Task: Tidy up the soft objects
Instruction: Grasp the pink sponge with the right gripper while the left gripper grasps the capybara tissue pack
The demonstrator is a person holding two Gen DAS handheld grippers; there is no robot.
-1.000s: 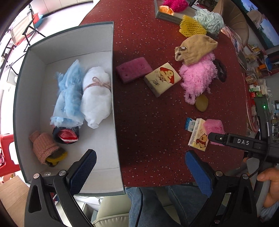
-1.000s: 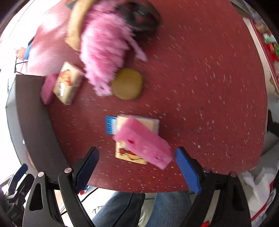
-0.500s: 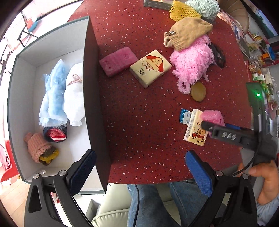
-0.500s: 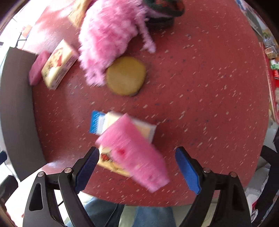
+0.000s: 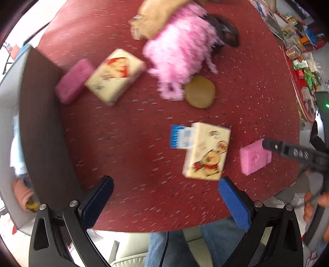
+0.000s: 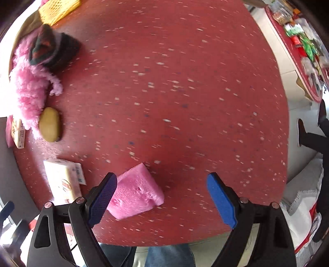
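Both claws point down at the red speckled table (image 6: 185, 92). The right gripper (image 6: 162, 197) stands spread wide with nothing pinched: a pink sponge (image 6: 135, 195) lies on the table just inside its left finger (image 6: 102, 201), seemingly touching that pad, while the right finger stands well clear of it. Left of that claw lies a cream tissue pack (image 6: 63, 180), partly hidden by the finger arm; farther off to the left sit a round tan pad (image 6: 50, 124), a fluffy pink piece (image 6: 28, 90) and a dark knitted item (image 6: 51, 51), all smeared by blur. The left gripper (image 5: 165, 202) is likewise spread and empty above bare table. Just beyond its right finger lies the same tissue pack (image 5: 207, 151) with a blue-and-white packet (image 5: 181, 136) tucked partly under its far-left corner; to the right, the pink sponge (image 5: 255, 157) is partly covered by the black tip of the other claw, and fingers of the person's hand (image 5: 314, 203) show at the frame edge. Left of the claw rises the dark wall of a box (image 5: 41, 123), its contents mostly cut off. Farther ahead lie a second pink sponge (image 5: 74, 81), another tissue pack (image 5: 115, 75) touching it, and a tan knit piece (image 5: 156, 18), too blurred to identify.
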